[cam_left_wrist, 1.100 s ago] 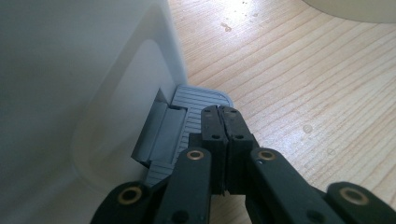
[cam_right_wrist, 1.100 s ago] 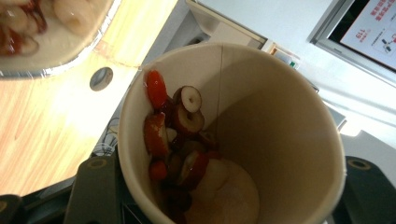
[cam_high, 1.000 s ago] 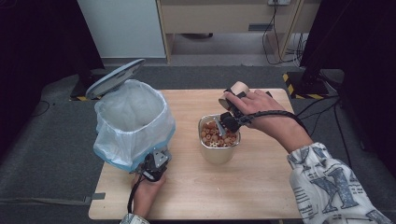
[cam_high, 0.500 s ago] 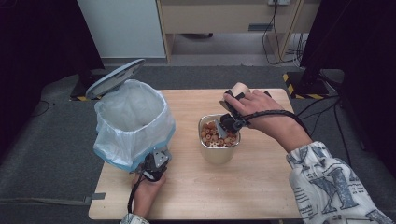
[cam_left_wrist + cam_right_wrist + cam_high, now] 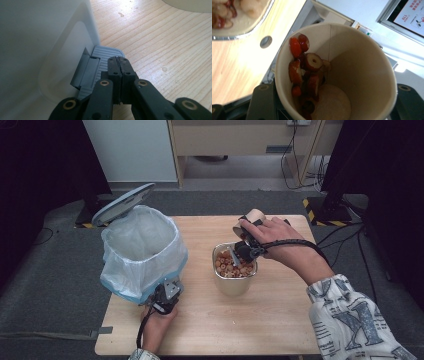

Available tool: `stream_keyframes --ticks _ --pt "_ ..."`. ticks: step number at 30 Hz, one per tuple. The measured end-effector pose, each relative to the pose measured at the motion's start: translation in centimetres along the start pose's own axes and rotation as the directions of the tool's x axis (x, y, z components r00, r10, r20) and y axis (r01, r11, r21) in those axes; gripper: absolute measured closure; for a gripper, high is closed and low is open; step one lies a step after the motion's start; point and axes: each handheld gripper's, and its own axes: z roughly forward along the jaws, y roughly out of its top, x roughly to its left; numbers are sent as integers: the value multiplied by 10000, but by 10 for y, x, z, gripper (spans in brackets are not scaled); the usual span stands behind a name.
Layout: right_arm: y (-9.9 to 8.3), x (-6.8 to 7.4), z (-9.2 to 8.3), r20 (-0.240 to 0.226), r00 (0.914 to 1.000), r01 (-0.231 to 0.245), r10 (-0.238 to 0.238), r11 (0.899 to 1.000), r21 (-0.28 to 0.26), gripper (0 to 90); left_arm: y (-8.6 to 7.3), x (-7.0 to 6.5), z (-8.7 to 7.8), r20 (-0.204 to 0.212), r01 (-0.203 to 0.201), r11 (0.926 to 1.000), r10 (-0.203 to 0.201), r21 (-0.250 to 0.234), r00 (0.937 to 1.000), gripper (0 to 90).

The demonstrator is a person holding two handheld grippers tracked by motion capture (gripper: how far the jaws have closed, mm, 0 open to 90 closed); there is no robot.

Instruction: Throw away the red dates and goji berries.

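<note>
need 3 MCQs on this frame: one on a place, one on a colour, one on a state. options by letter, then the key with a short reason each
1. Where do the closed left gripper jaws rest?
A. on the bin's pedal
B. inside the metal container
C. on the bin lid

2. What colour are most of the dried fruit slices in the paper cup?
A. green
B. red
C. blue

3. How is the paper cup held by the right gripper?
A. upright on the table
B. upside down in the bin
C. tilted over, by the metal container

Answers:
1 A: the left gripper view has the jaw tips on the ribbed grey pedal at the bin's foot.
2 B: the right gripper view shows red slices on the cup wall.
3 C: the high view shows the cup tipped beside the container.
</note>
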Motion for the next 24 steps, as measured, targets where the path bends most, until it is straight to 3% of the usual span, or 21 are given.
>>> stream_keyframes --ticks 5,11,16,21,22,24 --pt "-6 0 -1 60 9955 -946 948 9953 -189 365 0 0 0 -1 -3 10000 3 -6 10000 880" --pt "-12 1 0 -44 9824 -1869 1869 9815 -420 364 0 0 0 12 -5 10000 5 -3 10000 880" --pt "-15 2 0 -259 9630 -2694 2682 9603 -722 364 0 0 0 9 -2 10000 2 -24 10000 881" --pt "-18 2 3 -551 9362 -3512 3471 9302 -1072 364 0 0 0 11 3 10000 -3 -29 10000 881" --pt "-19 2 3 -636 9265 -3759 3708 9196 -1141 364 0 0 0 11 2 10000 -2 -31 10000 880" --pt "-22 1 4 -759 9152 -4025 3959 9074 -1205 364 0 0 0 13 3 10000 -3 -34 10000 880"
